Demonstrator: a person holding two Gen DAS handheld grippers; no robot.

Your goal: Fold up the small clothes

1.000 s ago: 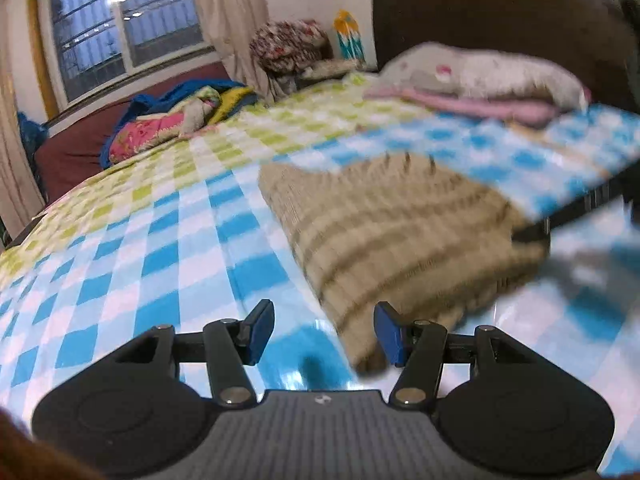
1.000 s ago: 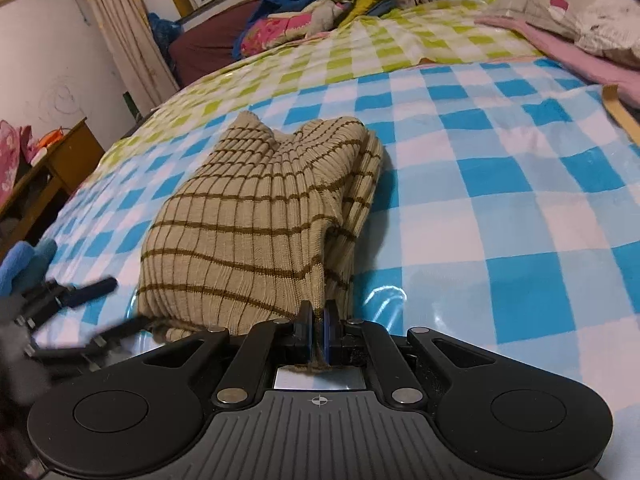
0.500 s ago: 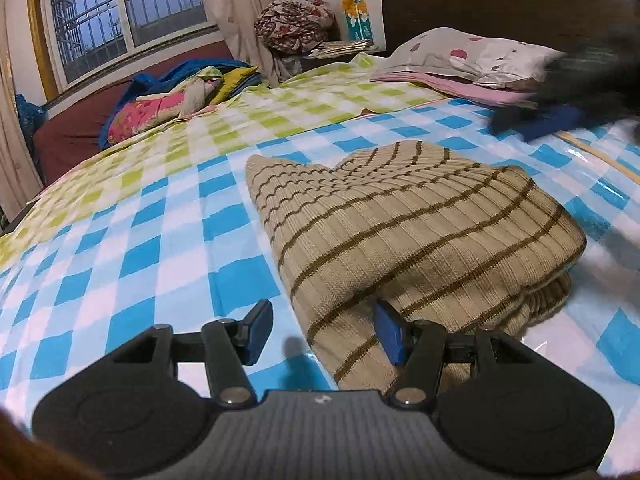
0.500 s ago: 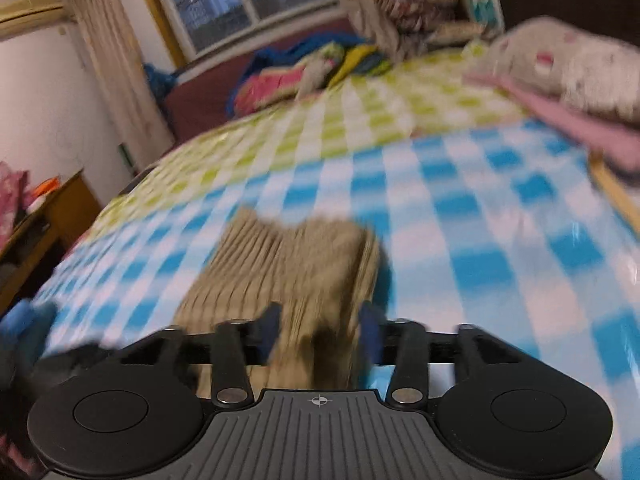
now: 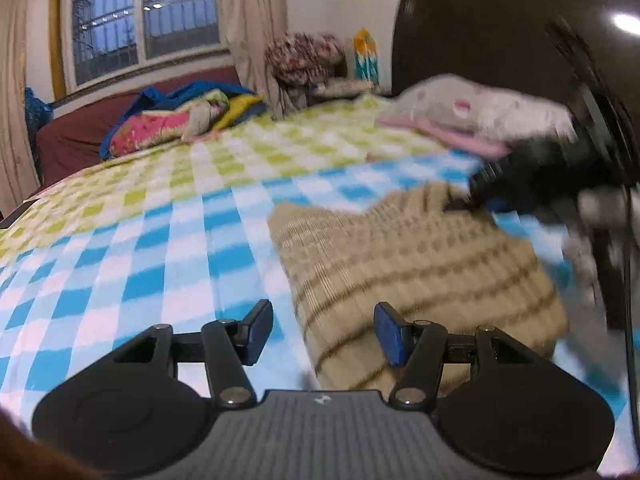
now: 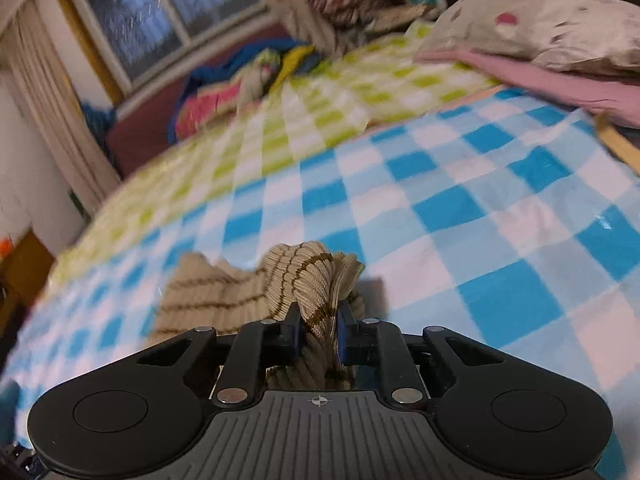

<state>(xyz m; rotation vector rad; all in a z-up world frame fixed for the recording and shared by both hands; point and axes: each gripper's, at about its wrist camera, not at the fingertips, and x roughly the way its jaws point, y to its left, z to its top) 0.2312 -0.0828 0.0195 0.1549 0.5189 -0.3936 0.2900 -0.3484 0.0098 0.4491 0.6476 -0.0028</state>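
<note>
A beige ribbed sweater [image 5: 420,264] with thin brown stripes lies folded on the blue-and-white checked bed sheet [image 5: 160,280]. My left gripper [image 5: 323,332] is open and empty, at the sweater's near left corner. My right gripper [image 6: 318,336] is shut on a bunched fold of the sweater [image 6: 312,280] at its far edge and lifts it slightly. The right gripper also shows blurred in the left wrist view [image 5: 520,184], at the sweater's far right corner.
A spotted pillow [image 6: 560,28] on a pink blanket [image 6: 540,80] lies at the right by the dark headboard [image 5: 480,40]. Crumpled colourful bedding [image 5: 176,120] is piled at the far side below the window. A green checked sheet [image 6: 340,104] covers the far half of the bed.
My right gripper opened, moved to the sweater's far edge and shut on a fold of it. My left gripper stayed open near the sweater's near corner.
</note>
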